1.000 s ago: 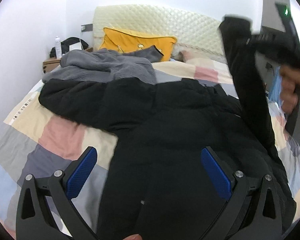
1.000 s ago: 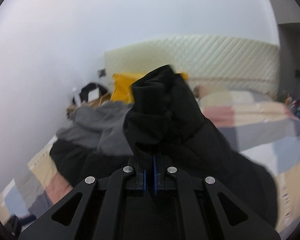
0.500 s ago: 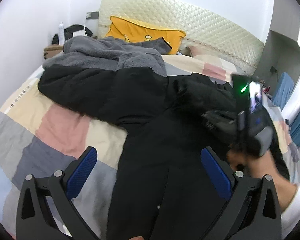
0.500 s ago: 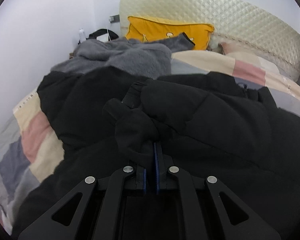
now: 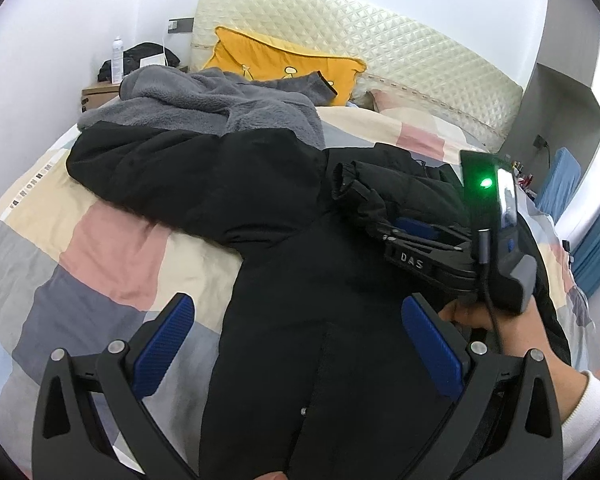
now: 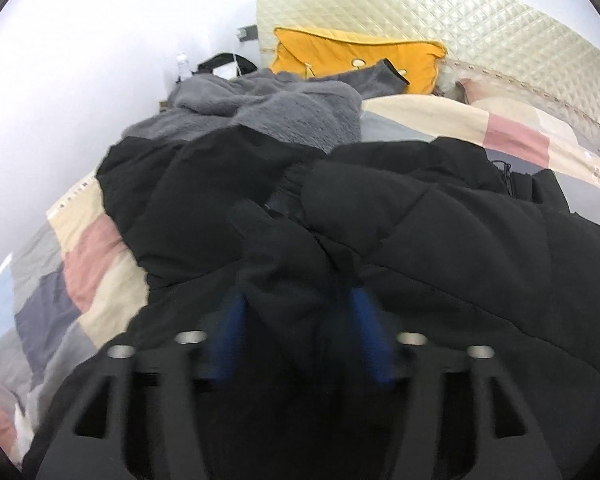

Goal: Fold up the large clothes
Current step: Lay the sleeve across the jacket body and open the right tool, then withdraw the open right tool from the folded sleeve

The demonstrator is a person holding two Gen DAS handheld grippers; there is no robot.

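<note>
Jaws opening around one black jacket's (image 6: 440, 240) sleeve (image 6: 284, 264); left gripper (image 5: 296, 344) empty.

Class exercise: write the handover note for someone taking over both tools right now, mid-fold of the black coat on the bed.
Left tool: open, empty, hovering over the black coat's lower body.
Right tool: jaws opening, sleeve cuff between the pads, pads not pressing on it.
Coat lies spread on the patchwork bedspread; grey fleece lies beyond it by the yellow pillow.
Done: right sleeve laid in across the coat's chest.
Left: other sleeve lies spread out; fold it in, then fold the body.
</note>
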